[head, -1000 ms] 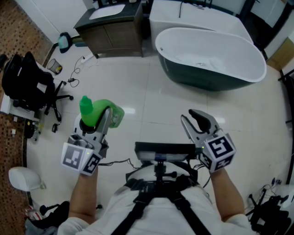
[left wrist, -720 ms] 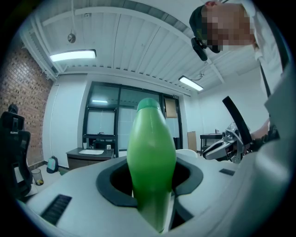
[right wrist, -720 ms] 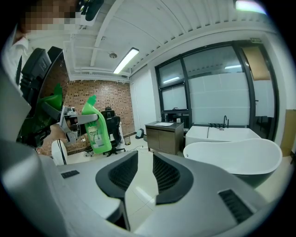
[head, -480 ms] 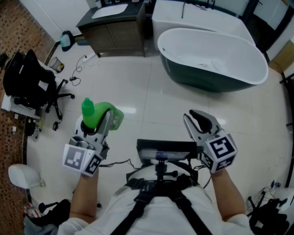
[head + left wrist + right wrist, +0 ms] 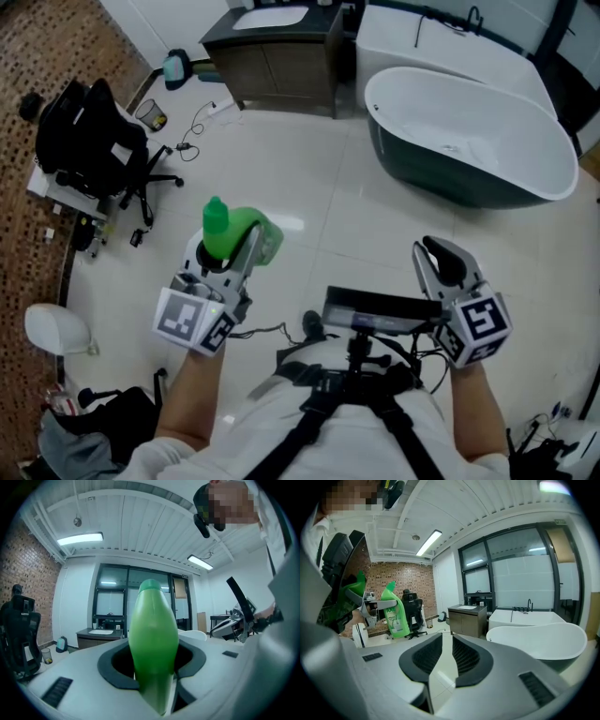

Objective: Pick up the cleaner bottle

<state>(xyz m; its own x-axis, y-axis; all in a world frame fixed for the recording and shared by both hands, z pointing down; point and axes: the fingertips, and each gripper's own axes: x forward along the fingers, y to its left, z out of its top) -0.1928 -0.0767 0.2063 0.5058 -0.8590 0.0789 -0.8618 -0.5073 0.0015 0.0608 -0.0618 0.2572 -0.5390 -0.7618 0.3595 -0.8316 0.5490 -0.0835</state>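
**Cleaner bottle held in the left gripper, right gripper empty**

Left gripper [image 5: 242, 251]: I see its jaws clamped on the green cleaner bottle [image 5: 225, 236]. In the left gripper view the bottle [image 5: 152, 639] fills the gap between the pads, with its cap end pointing up and away from the camera. It is off the white tiled floor [image 5: 319, 187], carried in the air ahead of my operator's left side.

Right gripper [image 5: 439, 251]: its jaws have just been closing. The right gripper view shows a narrow gap between the ribbed pads [image 5: 466, 656] with nothing in it. From that side the bottle [image 5: 396, 611] shows upright, label facing the camera, well apart from the right gripper [image 5: 447, 637].

Surroundings: a dark-sided bathtub [image 5: 441, 183] ahead to the right, a vanity cabinet [image 5: 281, 66] beside it, and a black office chair [image 5: 89, 141] at the left.
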